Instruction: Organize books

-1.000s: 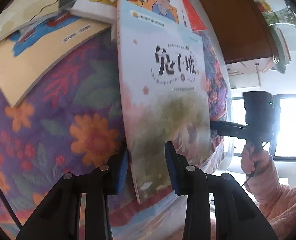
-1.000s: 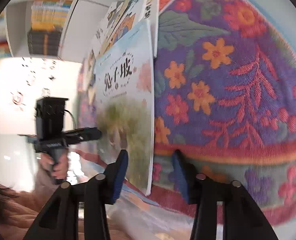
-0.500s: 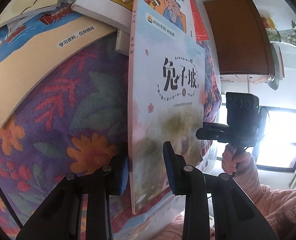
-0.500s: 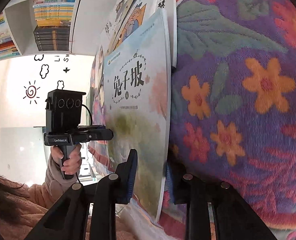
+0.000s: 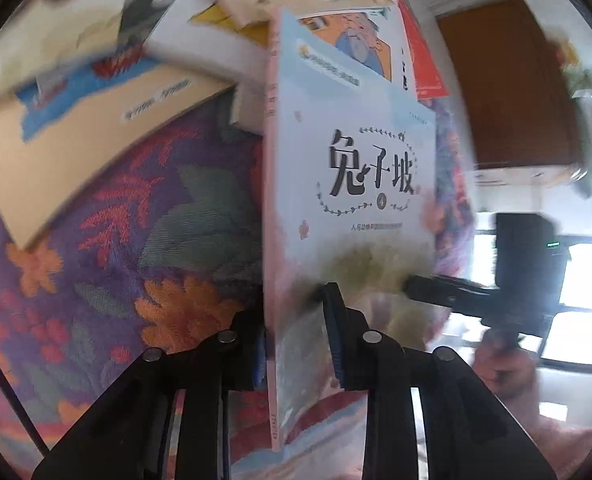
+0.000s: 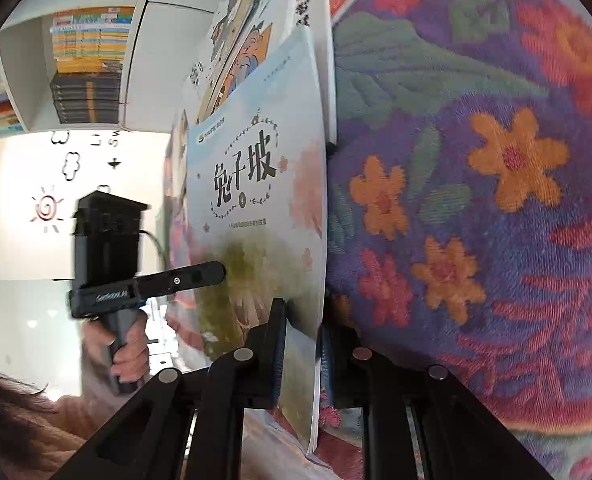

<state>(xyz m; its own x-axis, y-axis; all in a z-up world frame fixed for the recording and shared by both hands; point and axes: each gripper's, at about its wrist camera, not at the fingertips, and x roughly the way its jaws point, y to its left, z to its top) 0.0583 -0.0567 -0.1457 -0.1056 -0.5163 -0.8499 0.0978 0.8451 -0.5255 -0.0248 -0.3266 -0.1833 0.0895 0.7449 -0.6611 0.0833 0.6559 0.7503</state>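
A thin pale blue picture book with black Chinese title characters stands lifted off the flowered cloth, held from both sides. My left gripper is shut on its spine edge. My right gripper is shut on its open page edge; the book shows there too. Each gripper shows in the other's view, the right one and the left one. Several other books lie overlapping on the cloth beyond it.
A purple flowered cloth covers the surface under the books. A white shelf with stacked books stands at the left in the right wrist view. A brown wooden cabinet and a bright window lie beyond the cloth's edge.
Both grippers have closed onto the pale blue book's opposite edges. The book has risen off the cloth and come nearer to both cameras.
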